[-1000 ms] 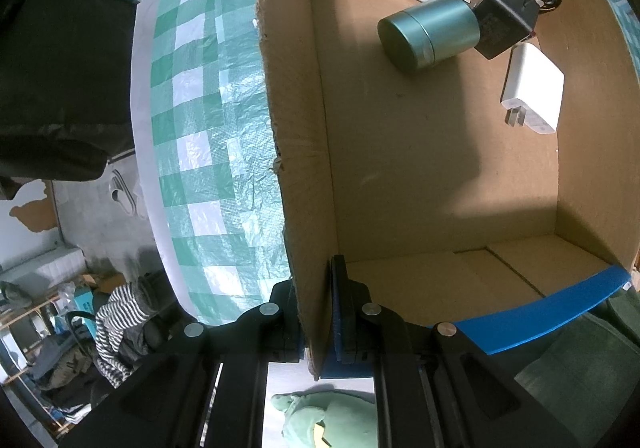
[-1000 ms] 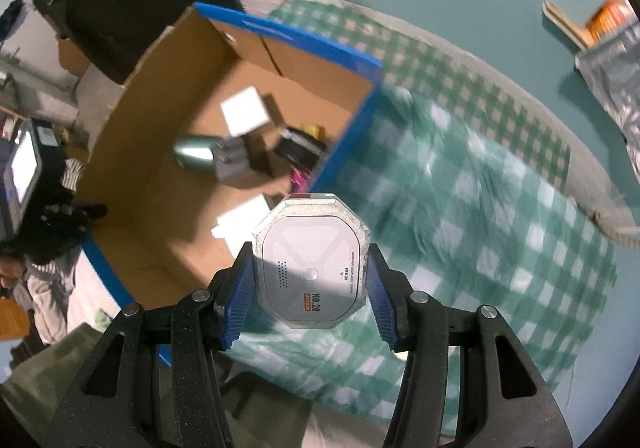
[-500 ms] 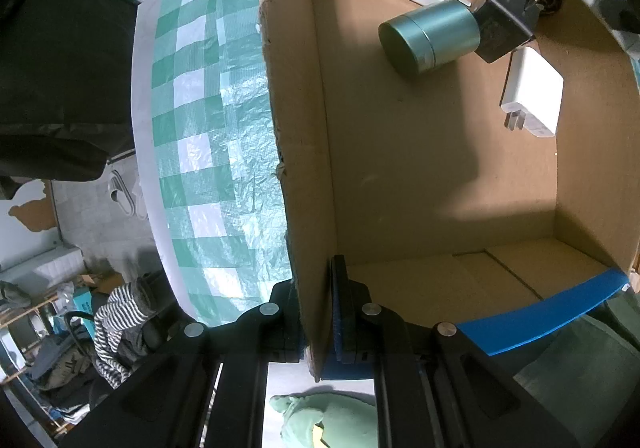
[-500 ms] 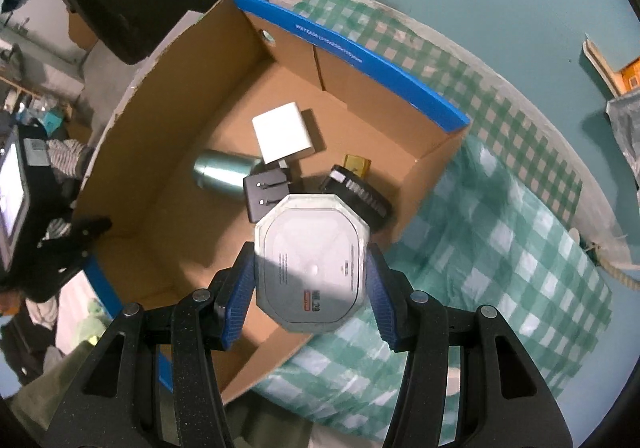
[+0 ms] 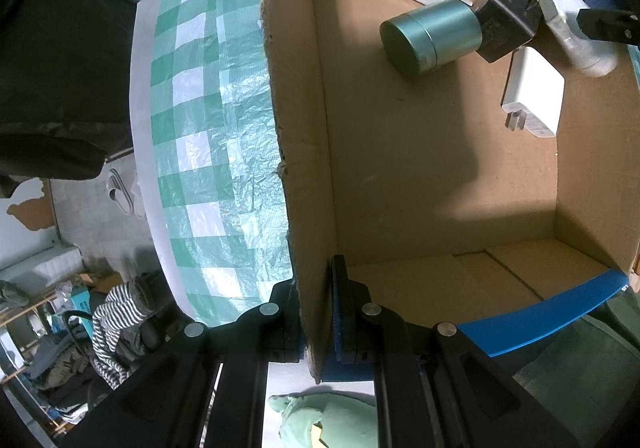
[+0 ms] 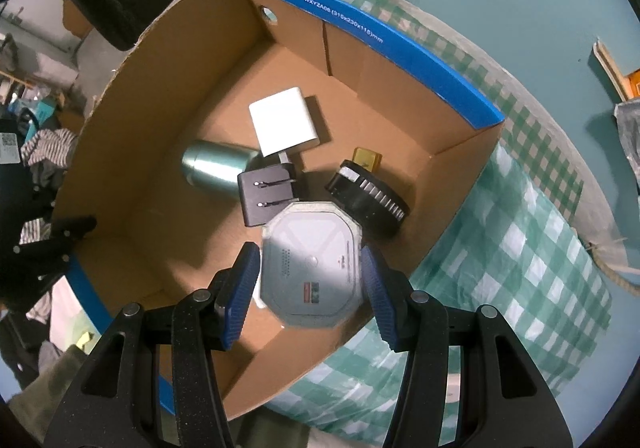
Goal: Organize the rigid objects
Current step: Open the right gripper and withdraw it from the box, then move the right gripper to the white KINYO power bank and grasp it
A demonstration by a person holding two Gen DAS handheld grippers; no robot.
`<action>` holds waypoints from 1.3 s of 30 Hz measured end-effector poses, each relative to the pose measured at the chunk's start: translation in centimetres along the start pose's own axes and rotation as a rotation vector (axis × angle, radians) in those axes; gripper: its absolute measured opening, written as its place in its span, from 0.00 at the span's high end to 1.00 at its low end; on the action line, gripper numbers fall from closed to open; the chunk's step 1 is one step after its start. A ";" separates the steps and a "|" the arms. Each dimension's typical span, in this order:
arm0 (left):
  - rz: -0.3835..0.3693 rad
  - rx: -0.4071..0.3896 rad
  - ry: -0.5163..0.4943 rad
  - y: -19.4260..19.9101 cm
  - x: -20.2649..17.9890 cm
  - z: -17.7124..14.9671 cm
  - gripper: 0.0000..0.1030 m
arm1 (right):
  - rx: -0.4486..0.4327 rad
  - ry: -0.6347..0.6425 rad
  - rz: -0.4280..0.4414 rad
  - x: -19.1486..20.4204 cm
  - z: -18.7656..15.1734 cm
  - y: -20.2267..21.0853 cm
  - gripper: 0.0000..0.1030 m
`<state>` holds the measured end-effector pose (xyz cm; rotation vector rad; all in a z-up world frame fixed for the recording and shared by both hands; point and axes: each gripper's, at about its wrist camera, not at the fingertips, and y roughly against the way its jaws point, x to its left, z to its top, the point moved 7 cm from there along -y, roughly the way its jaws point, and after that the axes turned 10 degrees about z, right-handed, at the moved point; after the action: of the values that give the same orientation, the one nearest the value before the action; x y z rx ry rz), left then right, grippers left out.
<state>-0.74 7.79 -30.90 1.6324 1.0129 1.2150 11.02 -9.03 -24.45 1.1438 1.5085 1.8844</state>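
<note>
**A:** What has the right gripper (image 6: 310, 280) got?

**B:** Its blue pads (image 6: 243, 290) pinch an octagonal white device (image 6: 310, 262) by two flat opposite edges, over the cardboard box (image 6: 400, 52). It looks rigid, light and smooth, so it could slip.

**A:** And the left gripper (image 5: 316, 308)?

**B:** Clamped on the box wall. Beyond: green canister (image 5: 430, 34), black adapter (image 6: 264, 198), white chargers.
</note>
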 end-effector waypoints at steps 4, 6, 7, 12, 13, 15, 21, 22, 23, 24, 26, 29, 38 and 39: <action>0.003 0.001 -0.003 -0.1 0.0 -0.2 0.91 | -0.012 -0.005 0.001 -0.2 0.1 0.4 0.46; 0.002 0.001 -0.004 -0.2 0.0 -0.2 0.91 | -0.016 -0.007 -0.004 -0.3 0.1 0.6 0.44; 0.002 0.001 -0.004 -0.1 -0.1 -0.2 0.91 | -0.020 -0.009 -0.003 -0.4 0.1 0.8 0.43; 0.004 0.001 -0.007 -0.1 -0.2 -0.2 0.91 | -0.034 -0.011 -0.002 -0.3 -0.1 1.5 0.42; 0.004 0.001 -0.006 0.0 -0.3 -0.2 0.91 | -0.036 -0.014 -0.001 -0.3 -0.1 1.7 0.41; 0.005 0.001 -0.007 0.0 -0.3 -0.2 0.91 | -0.044 -0.016 0.001 -0.3 -0.3 2.3 0.41; 0.002 0.001 -0.008 0.1 -0.4 -0.2 0.91 | -0.070 -0.051 -0.004 -1.4 -1.3 4.1 0.37; 0.003 0.000 -0.010 0.1 -0.4 -0.2 0.91 | -0.073 -0.064 -0.004 -1.9 -1.6 4.4 0.37; 0.003 0.000 -0.011 0.1 -0.4 -0.1 0.91 | -0.075 -0.075 -0.006 -2.3 -1.9 4.7 0.37; 0.003 0.000 -0.012 0.1 -0.4 -0.2 0.91 | -0.077 -0.086 -0.009 -2.7 -2.2 4.9 0.37; 0.002 0.000 -0.013 0.2 -0.4 -0.2 0.91 | -0.078 -0.107 -0.014 -3.5 -2.9 5.3 0.37; 0.001 0.000 -0.015 0.2 -0.4 -0.2 0.91 | -0.083 -0.140 -0.024 -5.0 -4.1 6.0 0.37; 0.002 0.000 -0.018 0.2 -0.4 -0.2 0.91 | -0.076 -0.341 -0.017 -11.2 -9.3 6.7 0.37; 0.002 0.000 -0.019 0.2 -0.4 -0.2 0.91 | -0.073 -0.358 -0.018 -11.6 -9.8 6.6 0.37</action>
<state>-0.97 7.34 -30.81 1.6424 0.9996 1.1994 10.15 -25.48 -22.32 1.3435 1.2382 1.6029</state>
